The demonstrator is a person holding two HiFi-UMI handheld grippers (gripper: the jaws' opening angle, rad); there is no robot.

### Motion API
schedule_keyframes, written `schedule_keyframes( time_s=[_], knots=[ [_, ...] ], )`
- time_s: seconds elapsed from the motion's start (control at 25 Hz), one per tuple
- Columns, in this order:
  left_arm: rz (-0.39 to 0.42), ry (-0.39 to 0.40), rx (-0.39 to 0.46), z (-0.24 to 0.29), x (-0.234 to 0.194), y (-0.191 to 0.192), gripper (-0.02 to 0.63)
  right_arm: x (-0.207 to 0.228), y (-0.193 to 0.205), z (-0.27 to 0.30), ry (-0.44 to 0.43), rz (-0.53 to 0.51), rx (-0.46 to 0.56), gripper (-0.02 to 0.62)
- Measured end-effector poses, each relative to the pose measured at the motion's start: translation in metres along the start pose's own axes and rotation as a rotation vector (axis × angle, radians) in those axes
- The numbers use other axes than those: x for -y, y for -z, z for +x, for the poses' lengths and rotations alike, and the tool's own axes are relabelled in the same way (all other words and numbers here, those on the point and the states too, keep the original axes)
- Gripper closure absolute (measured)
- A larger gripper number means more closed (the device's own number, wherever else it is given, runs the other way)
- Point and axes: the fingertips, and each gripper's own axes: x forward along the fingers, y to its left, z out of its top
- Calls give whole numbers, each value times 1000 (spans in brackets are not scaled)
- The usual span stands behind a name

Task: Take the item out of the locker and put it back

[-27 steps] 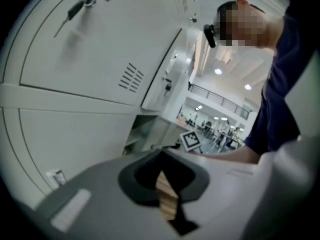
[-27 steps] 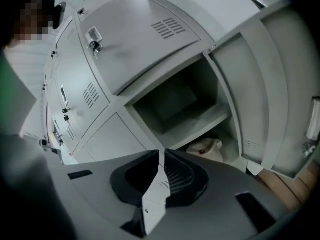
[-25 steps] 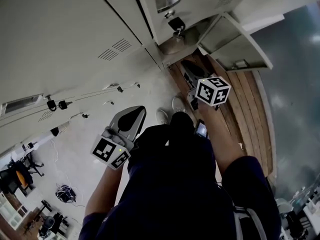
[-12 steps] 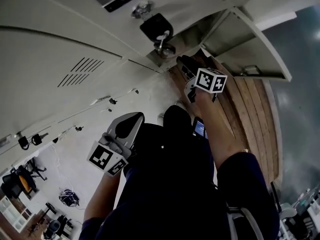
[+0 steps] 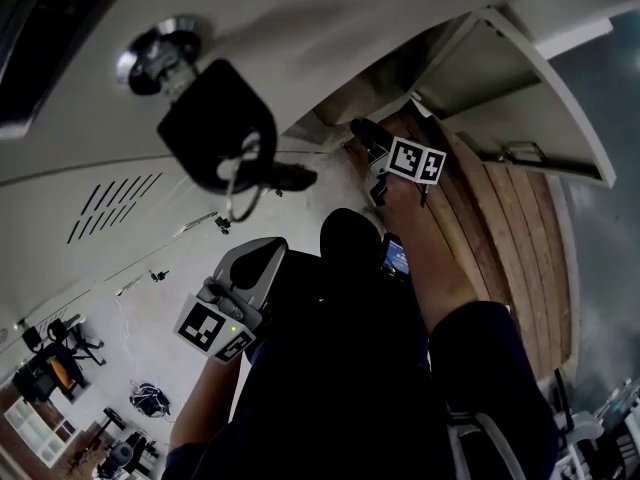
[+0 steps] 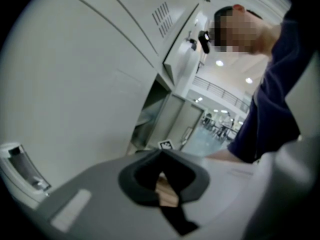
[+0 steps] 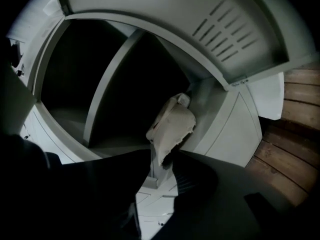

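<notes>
Two grippers; jaws of the right gripper [image 7: 164, 161] have just been opening, a pale crumpled cardboard item [image 7: 170, 126] between their tips at the open grey metal locker [image 7: 107, 84]; the left gripper [image 6: 160, 154] has its jaws closed, empty.

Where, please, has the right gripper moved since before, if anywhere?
Yes, the right gripper went toward the open locker; its claw has just been opening, the pale item between, ungripped.

No words, numbers or brand names are legible in any view. The only signs are square black-and-white coded markers. In the head view they stand on the cube faces of the left gripper [image 5: 262, 250] and the right gripper [image 5: 362, 128]. The left gripper view shows one small marker [image 6: 165, 144]. The lit screen [image 5: 397, 258] is too small to read.
</notes>
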Motion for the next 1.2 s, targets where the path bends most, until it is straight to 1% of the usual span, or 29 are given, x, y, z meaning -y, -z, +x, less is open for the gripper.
schedule_keyframes(
  time_s=[0.16, 0.48, 0.72, 0.92, 1.04, 1.2],
  knots=[
    [10, 13, -22, 7, 0, 7, 603, 8, 0, 5, -28, 60, 33, 488],
    [-5, 8, -44, 14, -4, 17, 603, 12, -7, 21, -56, 106, 62, 487],
    [-39, -12, -17, 13, -10, 10, 603, 11, -10, 29, -59, 112, 71, 488],
    [-33, -36, -19, 11, -13, 8, 603, 9, -16, 31, -86, 141, 111, 511],
    [-37, -41, -15, 10, -13, 8, 603, 3, -23, 33, -122, 171, 150, 534],
    [-30, -27, -21, 6, -5, 6, 603, -15, -30, 29, -182, 194, 181, 568]
  ],
)
